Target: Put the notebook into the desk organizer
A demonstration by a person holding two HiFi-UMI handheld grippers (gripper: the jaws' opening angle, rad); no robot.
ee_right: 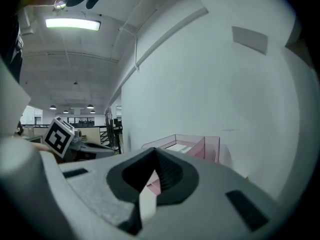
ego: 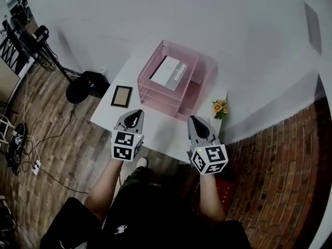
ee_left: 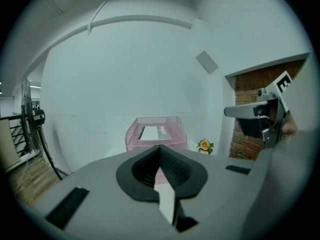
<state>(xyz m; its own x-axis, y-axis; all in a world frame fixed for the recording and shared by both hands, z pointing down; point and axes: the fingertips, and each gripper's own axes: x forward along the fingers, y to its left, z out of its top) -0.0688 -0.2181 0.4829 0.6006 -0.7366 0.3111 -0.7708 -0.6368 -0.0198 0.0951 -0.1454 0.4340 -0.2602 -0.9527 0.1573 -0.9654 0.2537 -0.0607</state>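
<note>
The white notebook lies in the top tray of the pink desk organizer on the white table. The left gripper view shows the same notebook in the organizer straight ahead. My left gripper hovers over the table's near edge, shut and empty. To its right, at about the same height, my right gripper is also shut with nothing in it. Both are well short of the organizer. In the right gripper view the organizer stands beyond the closed jaws.
A dark picture frame lies on the table's left part. A small yellow flower stands at the right edge beside the organizer. A fan stand and cables are on the wooden floor to the left. White wall behind, brick to the right.
</note>
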